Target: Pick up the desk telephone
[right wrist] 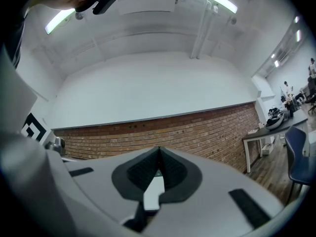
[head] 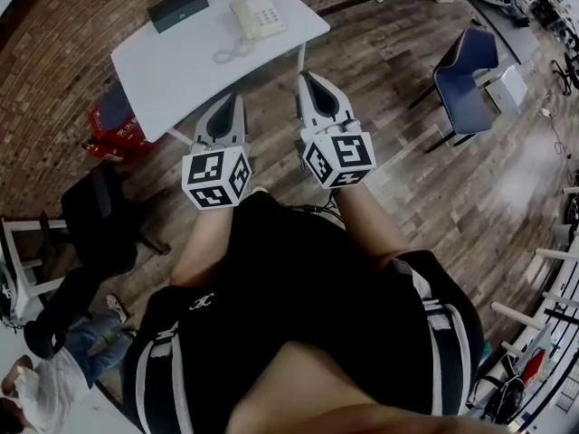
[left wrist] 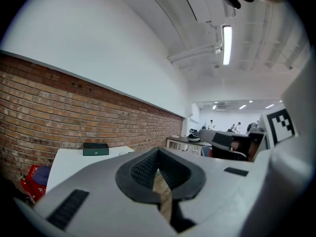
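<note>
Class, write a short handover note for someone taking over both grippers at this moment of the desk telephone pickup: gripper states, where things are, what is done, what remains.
Left gripper: jaws shut, empty, at the near edge of the white table.
Right gripper: jaws shut, empty, beside the left one, short of the phone.
Desk telephone: on the table's far side, untouched, its coiled cord in front of it and a dark green box to its left.
Done: nothing gripped yet.
Left: open the jaws, reach across the table, grip the telephone and lift it.
</note>
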### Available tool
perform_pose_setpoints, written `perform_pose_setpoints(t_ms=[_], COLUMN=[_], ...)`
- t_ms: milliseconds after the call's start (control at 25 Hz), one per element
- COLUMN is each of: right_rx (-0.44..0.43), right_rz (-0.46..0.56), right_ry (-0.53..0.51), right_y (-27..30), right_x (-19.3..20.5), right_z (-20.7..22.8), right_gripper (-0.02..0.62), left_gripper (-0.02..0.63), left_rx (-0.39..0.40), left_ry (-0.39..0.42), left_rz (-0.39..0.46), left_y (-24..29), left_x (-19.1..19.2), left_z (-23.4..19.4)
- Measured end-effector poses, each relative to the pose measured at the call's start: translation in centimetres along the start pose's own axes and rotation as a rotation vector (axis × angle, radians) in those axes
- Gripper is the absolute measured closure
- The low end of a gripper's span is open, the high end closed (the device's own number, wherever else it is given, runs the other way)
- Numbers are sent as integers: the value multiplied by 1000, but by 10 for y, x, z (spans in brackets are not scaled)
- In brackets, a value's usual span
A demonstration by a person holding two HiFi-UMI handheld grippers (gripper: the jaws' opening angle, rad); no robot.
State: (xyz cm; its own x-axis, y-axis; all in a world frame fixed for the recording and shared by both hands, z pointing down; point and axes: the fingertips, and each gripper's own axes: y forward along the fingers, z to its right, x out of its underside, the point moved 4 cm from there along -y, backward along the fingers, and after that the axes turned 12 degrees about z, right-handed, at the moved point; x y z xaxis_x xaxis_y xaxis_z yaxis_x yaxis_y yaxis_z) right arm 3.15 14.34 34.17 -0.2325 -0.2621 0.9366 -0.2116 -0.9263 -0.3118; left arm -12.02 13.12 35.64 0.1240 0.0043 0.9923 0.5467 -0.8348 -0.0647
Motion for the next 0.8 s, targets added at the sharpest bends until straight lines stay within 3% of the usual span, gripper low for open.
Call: perform_pose_setpoints(t_ms=[360, 800], right_rx=[-10, 8], right_rz=[-3, -36], right_ry=[-4, 46], right_y=[22, 104], right_x=[14, 45], right_z=[23, 80], right_gripper=[597, 597], left_gripper=[606, 606], left_rx=[-18, -17], left_ry=[-12, -46], left_rz=[2, -24], left_y=[32, 128], left_x=[11, 30], left_z=[-9, -48])
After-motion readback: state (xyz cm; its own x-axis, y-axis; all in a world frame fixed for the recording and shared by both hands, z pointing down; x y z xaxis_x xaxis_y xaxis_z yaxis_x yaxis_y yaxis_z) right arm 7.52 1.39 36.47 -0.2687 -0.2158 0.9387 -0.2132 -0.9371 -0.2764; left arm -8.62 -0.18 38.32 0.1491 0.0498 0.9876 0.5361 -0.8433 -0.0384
